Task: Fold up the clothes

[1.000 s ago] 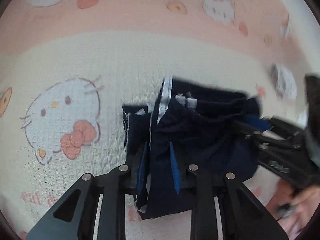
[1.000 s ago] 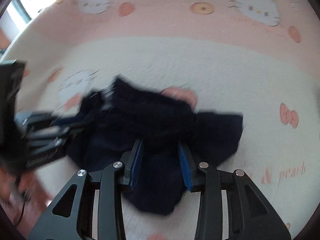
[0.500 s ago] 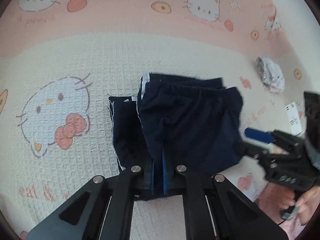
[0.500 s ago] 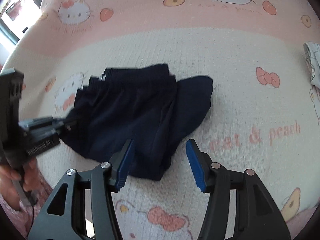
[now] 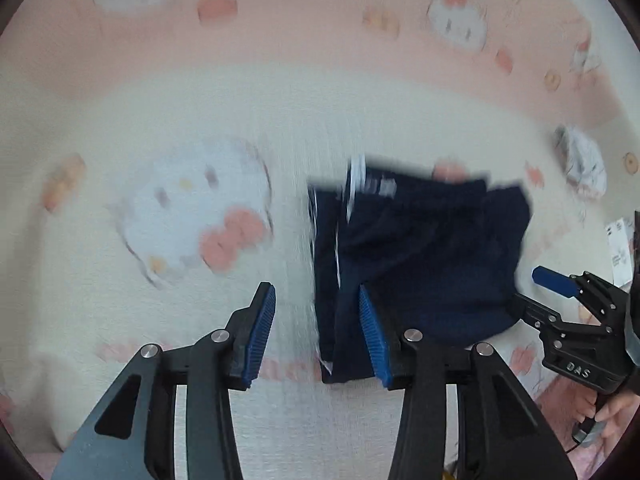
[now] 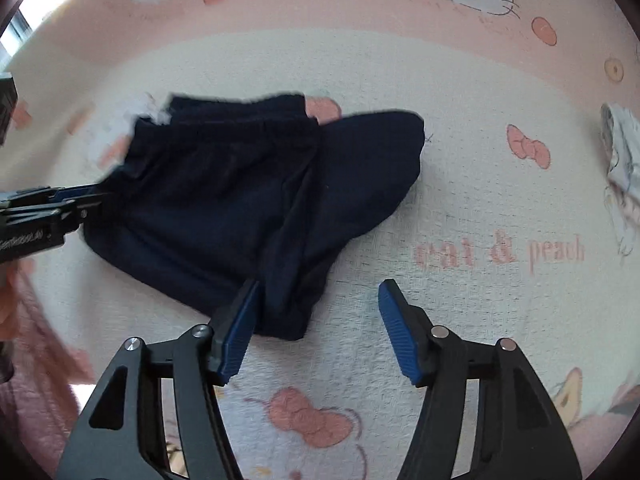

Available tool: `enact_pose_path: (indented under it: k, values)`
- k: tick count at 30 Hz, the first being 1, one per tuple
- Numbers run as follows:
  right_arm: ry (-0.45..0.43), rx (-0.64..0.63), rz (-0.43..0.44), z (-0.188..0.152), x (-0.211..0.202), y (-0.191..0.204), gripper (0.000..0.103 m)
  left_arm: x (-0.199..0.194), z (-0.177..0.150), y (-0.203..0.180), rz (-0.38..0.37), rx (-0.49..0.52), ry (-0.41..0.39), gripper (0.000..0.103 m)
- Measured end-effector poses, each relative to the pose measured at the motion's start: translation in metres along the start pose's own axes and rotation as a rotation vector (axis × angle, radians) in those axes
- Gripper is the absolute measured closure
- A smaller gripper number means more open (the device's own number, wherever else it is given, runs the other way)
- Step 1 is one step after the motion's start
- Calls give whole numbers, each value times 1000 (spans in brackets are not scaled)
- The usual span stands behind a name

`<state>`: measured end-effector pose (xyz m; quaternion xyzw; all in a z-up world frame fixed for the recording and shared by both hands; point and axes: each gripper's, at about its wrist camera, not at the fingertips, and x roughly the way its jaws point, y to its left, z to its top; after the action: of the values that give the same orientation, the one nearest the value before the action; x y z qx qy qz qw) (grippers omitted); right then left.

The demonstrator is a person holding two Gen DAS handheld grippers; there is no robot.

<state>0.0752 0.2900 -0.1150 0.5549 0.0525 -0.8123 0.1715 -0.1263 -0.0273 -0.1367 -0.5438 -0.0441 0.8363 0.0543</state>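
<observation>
One garment: navy shorts (image 6: 240,200) lie folded over on the cat-print bed cover (image 6: 460,300); white side stripes show in the left wrist view.
Long axis: in the right wrist view the bundle runs from about 10 o'clock down to 5 o'clock, waistband at the far edge, a loose flap sticking out toward 2 o'clock.
From the left tongs: left tongs (image 5: 316,332) sit at the shorts' near striped corner; the cloth spreads away toward 1 o'clock, and the striped edge passes between the blue pads, below them.
Left tongs state: jaws apart, just been opening, nothing pinched; the frame is blurred, so whether a pad brushes the cloth is unclear.
From the right tongs: right tongs (image 6: 320,332) hang over the near tip of the shorts, which lies toward 11 o'clock, close by the left pad.
Right tongs state: spread wide, have just been widening, holding nothing.
Nearer hand: judged roughly equal, each at its own near corner.
Outward: a small pale crumpled cloth (image 6: 620,152) lies well apart at 3 o'clock.
Step judged: fold laid down and let go.
</observation>
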Motion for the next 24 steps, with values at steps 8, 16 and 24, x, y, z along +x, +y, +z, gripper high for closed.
enact_pose_path:
  k: [8, 16, 24]
  values:
    - [-19, -212, -70, 24, 34, 50, 43, 38, -8, -23, -7, 157, 61, 58]
    - [-94, 62, 88, 25, 2, -12, 44, 10, 1, 4, -96, 78, -19, 57]
    - [-18, -38, -68, 15, 11, 17, 49, 15, -2, -6, 12, 117, -13, 57]
